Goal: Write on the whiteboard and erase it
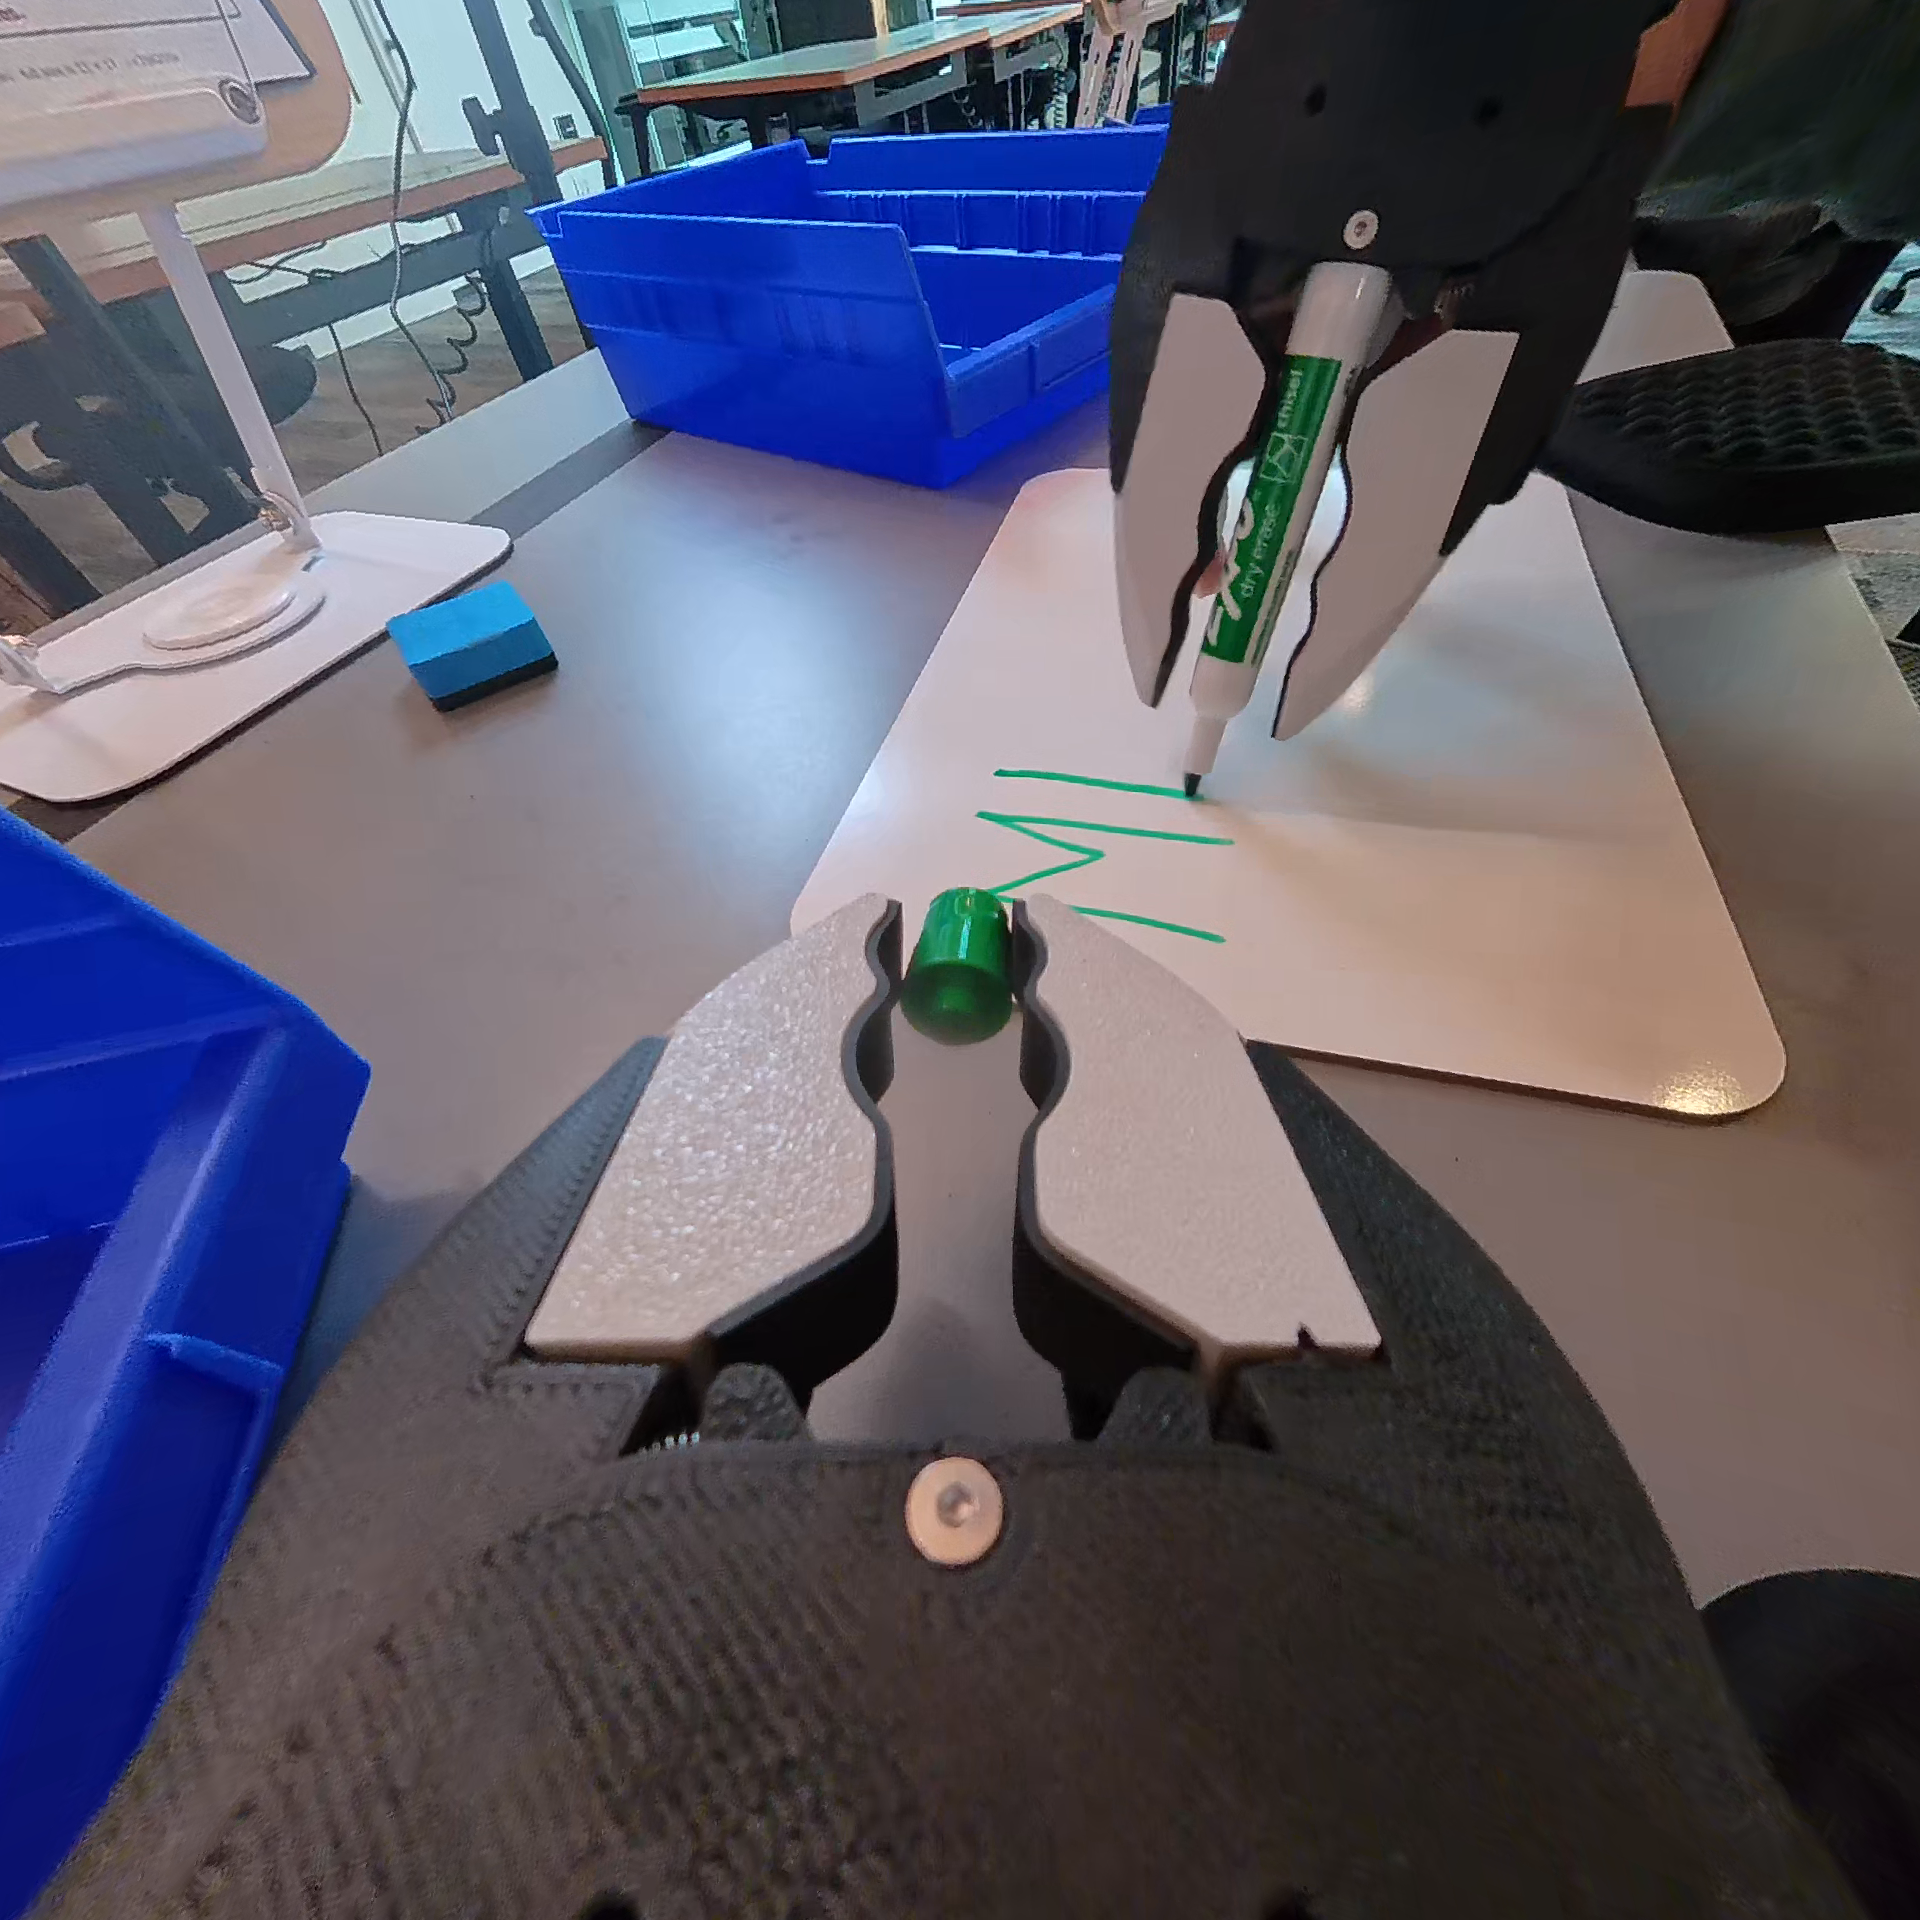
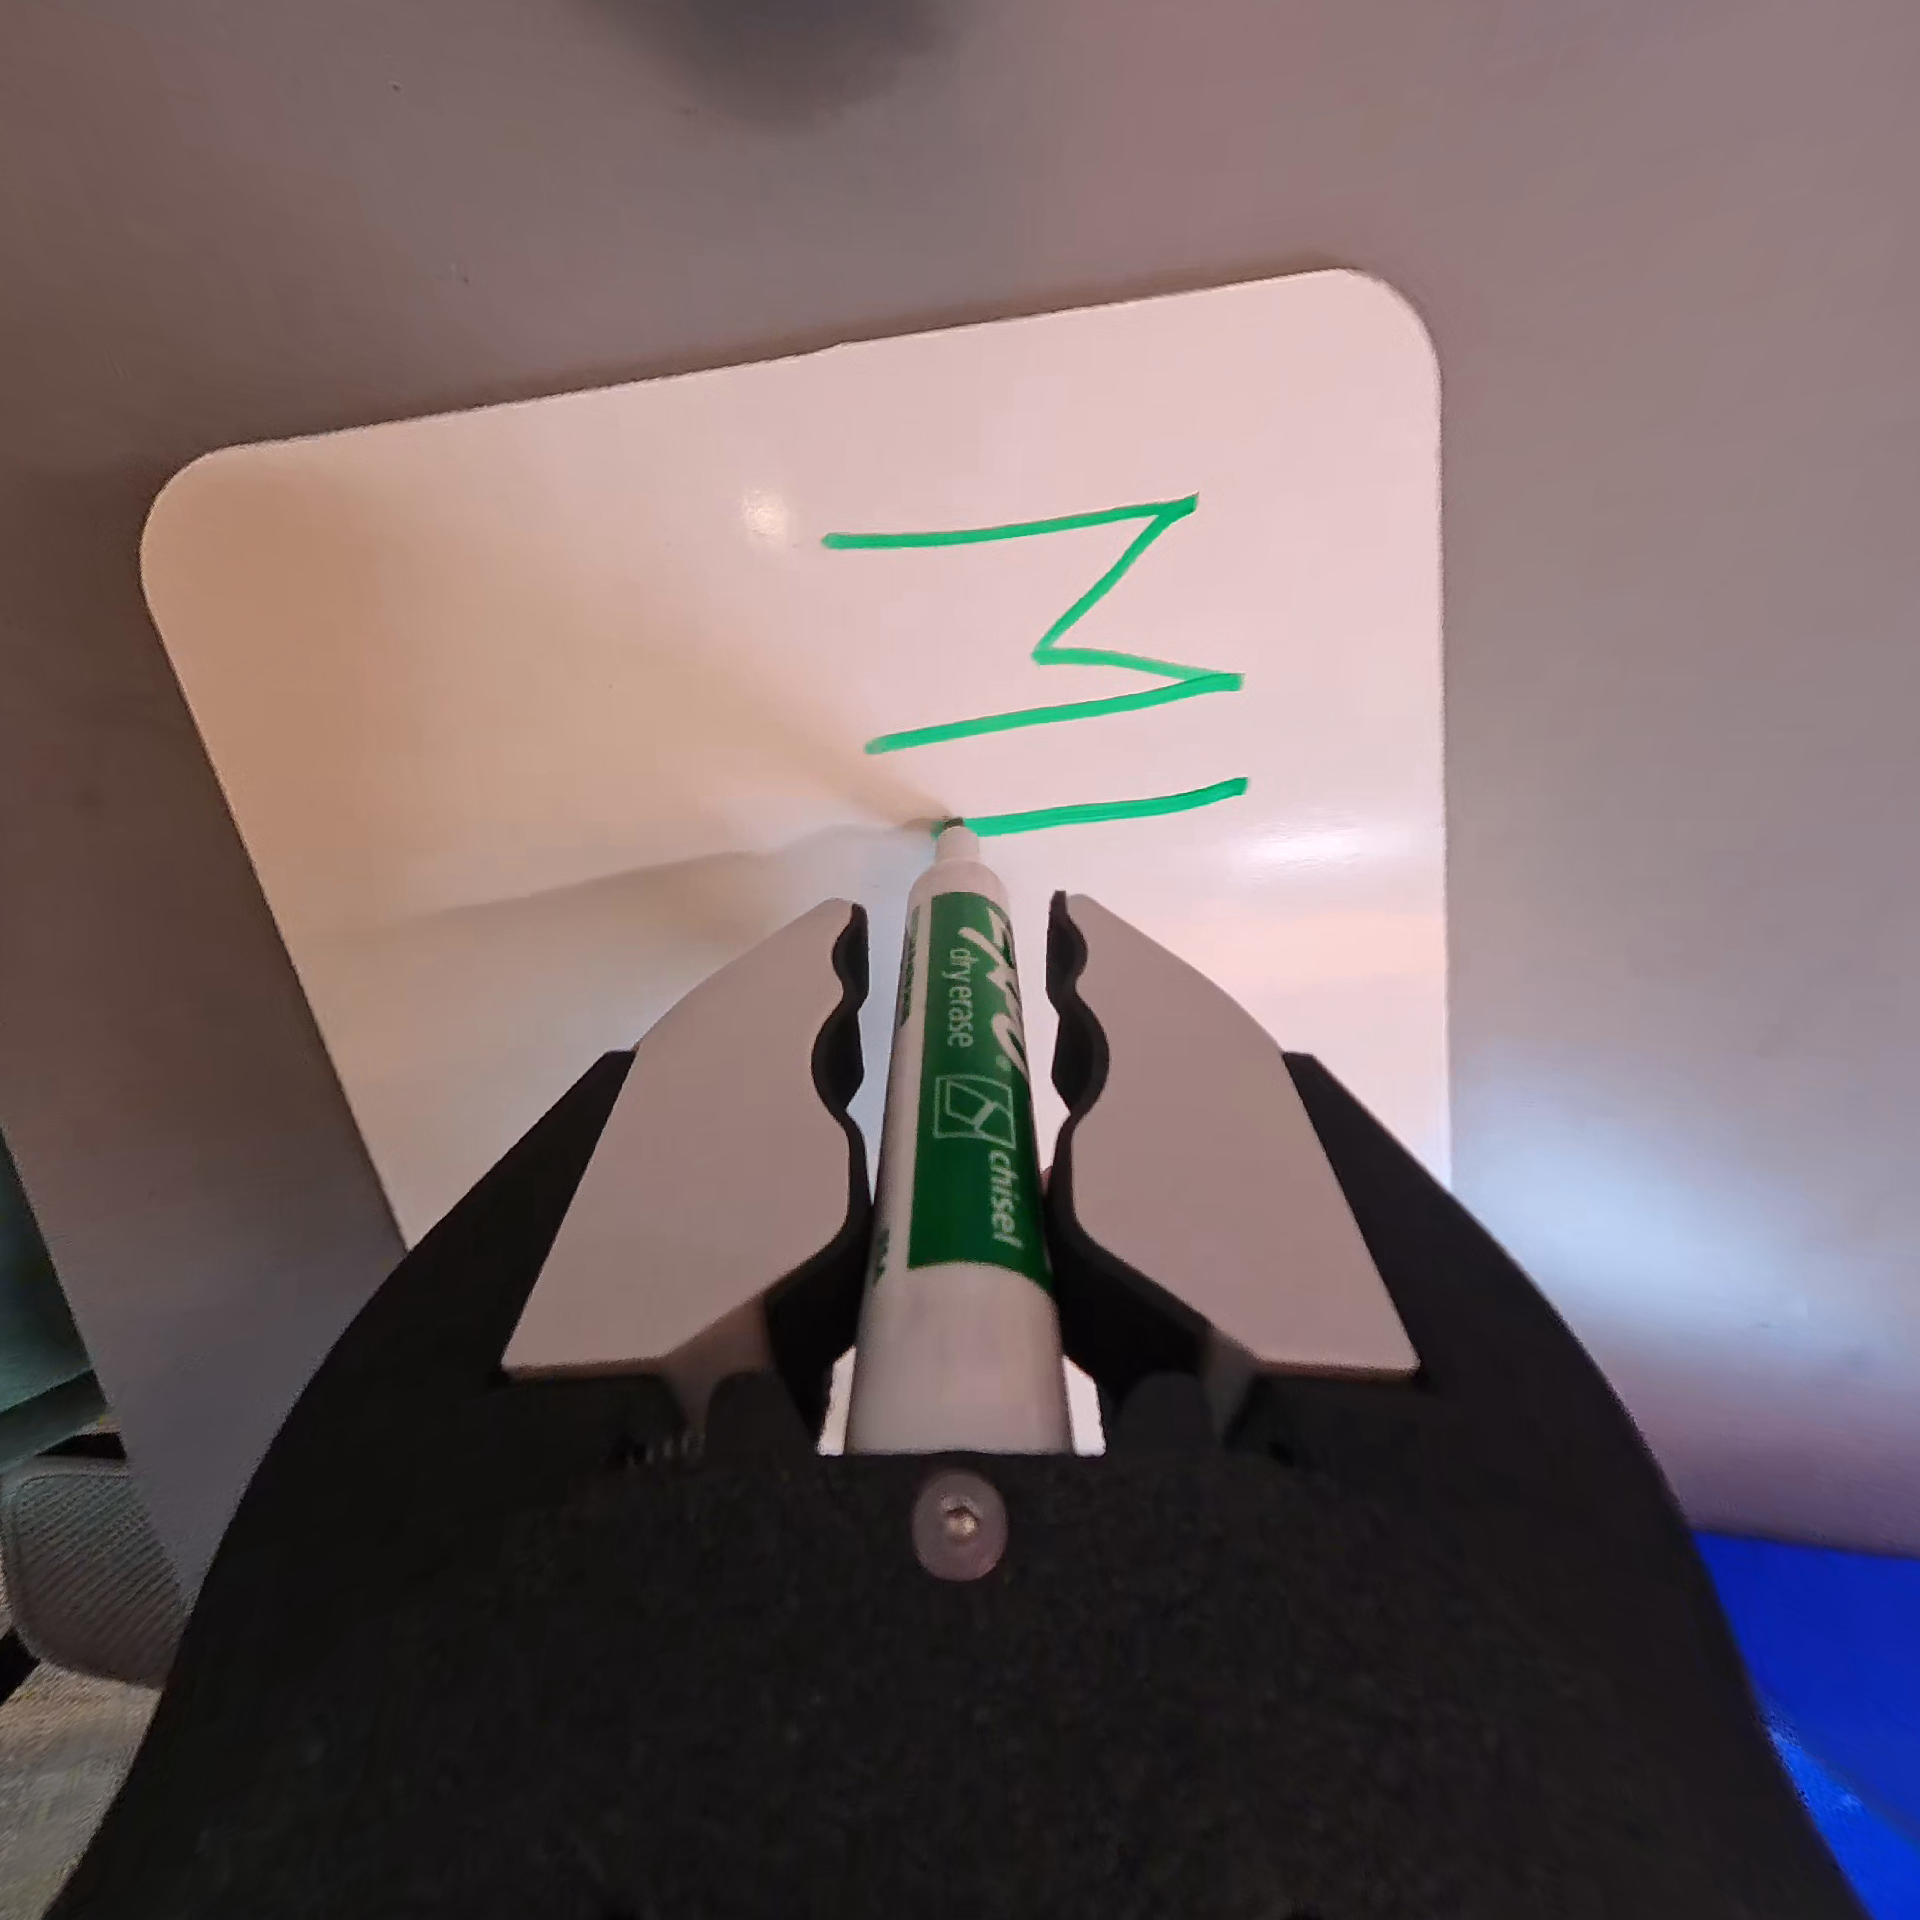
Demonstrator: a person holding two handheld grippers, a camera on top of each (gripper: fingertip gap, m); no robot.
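A white whiteboard lies flat on the grey table, with green strokes on it. My right gripper is shut on a green and white dry erase marker, tip down and touching the board at the end of the newest stroke. In the right wrist view the marker runs between the fingers and its tip meets the whiteboard beside the strokes. My left gripper is shut on the green marker cap, low at the board's near left corner.
A blue eraser lies on the table to the left. A blue bin stands behind the board, another blue bin at the near left. A white stand base is at far left. A black mesh chair seat is at right. The left gripper's tips are roughly 12 centimetres from the right gripper's.
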